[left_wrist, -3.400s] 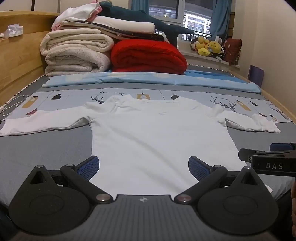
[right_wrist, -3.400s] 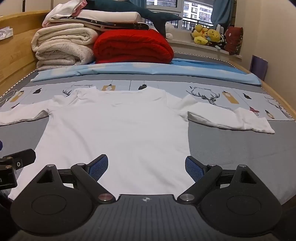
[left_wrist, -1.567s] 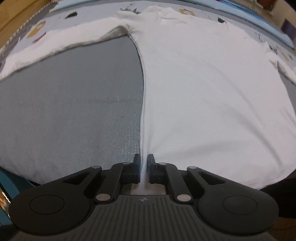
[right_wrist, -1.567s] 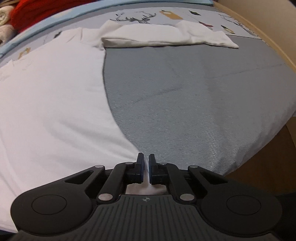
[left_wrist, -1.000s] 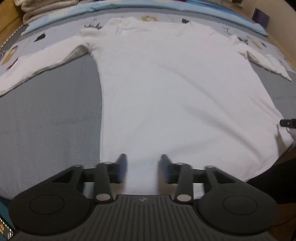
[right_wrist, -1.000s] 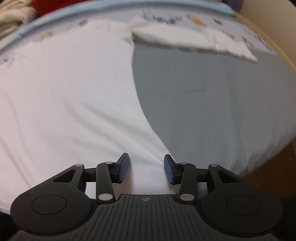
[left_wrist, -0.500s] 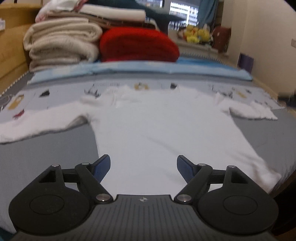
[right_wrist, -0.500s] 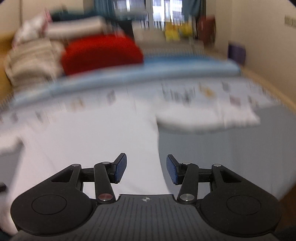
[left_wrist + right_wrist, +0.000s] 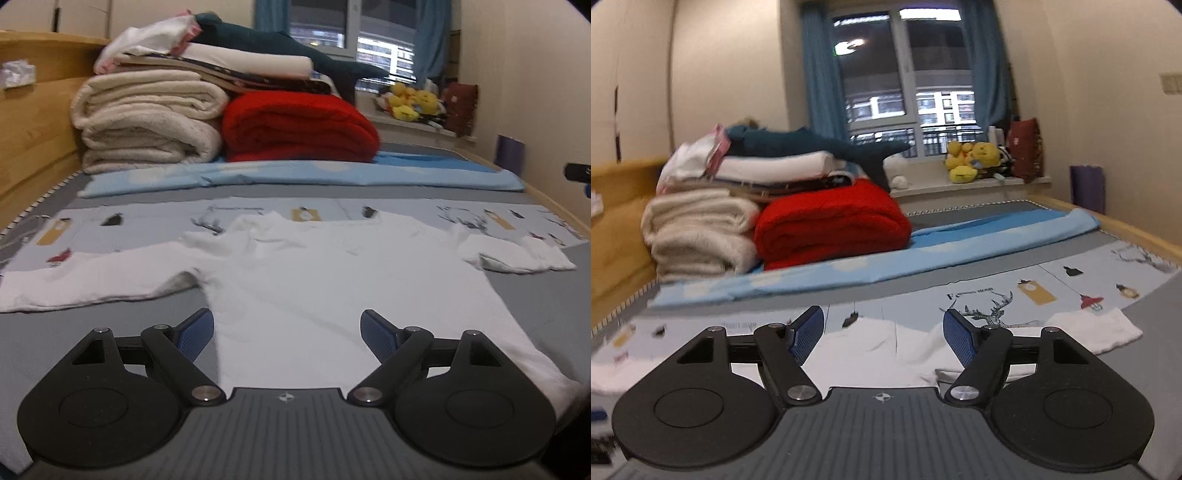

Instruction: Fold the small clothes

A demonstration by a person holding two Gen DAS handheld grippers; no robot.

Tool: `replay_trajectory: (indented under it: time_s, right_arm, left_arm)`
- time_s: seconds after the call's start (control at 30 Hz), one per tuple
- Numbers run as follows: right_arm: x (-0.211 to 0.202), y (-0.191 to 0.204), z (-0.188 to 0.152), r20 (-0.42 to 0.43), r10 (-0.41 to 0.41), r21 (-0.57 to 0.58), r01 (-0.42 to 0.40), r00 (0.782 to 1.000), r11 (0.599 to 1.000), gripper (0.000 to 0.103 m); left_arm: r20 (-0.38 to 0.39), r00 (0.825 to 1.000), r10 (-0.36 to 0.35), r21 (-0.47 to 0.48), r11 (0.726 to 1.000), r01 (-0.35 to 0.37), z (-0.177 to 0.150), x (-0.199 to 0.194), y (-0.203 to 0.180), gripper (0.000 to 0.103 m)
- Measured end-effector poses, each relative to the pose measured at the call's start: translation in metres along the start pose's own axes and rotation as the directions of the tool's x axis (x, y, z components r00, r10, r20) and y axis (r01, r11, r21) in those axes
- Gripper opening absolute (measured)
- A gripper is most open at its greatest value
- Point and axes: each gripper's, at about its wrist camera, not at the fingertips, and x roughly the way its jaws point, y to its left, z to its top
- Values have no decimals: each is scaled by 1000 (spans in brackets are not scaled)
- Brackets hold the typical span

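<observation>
A white long-sleeved shirt point(image 9: 332, 280) lies flat on the grey bed cover point(image 9: 74, 332), sleeves spread to both sides, hem nearest me. My left gripper point(image 9: 287, 330) hovers above the lower part of the shirt, its jaws opening wide with nothing between the blue pads. My right gripper point(image 9: 884, 334) is lifted higher and looks toward the window; its jaws are opening too and hold nothing. Beyond it I see the shirt's point(image 9: 886, 350) collar end and the right sleeve cuff point(image 9: 1108, 332).
Folded cream blankets point(image 9: 147, 122) and a red quilt point(image 9: 299, 129) are stacked at the head of the bed, on a light blue sheet point(image 9: 295, 177). A wooden bed frame point(image 9: 33, 122) runs along the left. Plush toys point(image 9: 971, 157) sit on the window sill.
Both grippers let go of the shirt's hem corners and opened wide. Both rose and tilted up, the right one more, so the bed head and window came into view.
</observation>
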Motion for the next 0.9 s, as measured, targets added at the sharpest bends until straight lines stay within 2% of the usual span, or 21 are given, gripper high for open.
replay_trajectory:
  time_s: [0.13,0.23,0.37,0.5,0.63,0.7,0.77,0.83,0.9]
  right_arm:
    - [3,10,-8,6,-6,-10,6,1000,1000,73]
    - [4,4,-8,17,-25,33,25,1000,999,73]
    - [9,1,-7,17,-51,80,49,999,996,73]
    - [13,7,-9,7,-42,59,41,999,997,73]
    - [14,13,-10,-8,-15,25,15,1000,1000,73]
    - [12,16,-10,-3,-12,6,12,1000,1000,73]
    - [9,18,-11,-2,-13,-6,13,1000,1000,73]
    - [7,20,-10,-3,-19,-14,19,1000,1000,73]
    - [3,21,-10,-4,-22,-24,22,1000,999,73]
  left_arm:
    - [28,999,20,-20,1000,-19,6,2,4,90]
    - [60,998,24,-66,998,-20,13,-2,9,91]
    - [132,989,75,-20,997,-73,35,-10,3,91]
    - [231,973,19,80,996,-38,81,-5,-4,91]
    - [268,963,-41,151,988,-1,120,17,-6,91]
    - [276,960,-45,163,987,0,123,31,-2,91]
    - [259,965,-31,142,990,-6,113,49,8,91]
    - [161,987,12,75,997,-24,96,71,24,91]
    - [65,997,46,-5,999,-46,85,88,36,91]
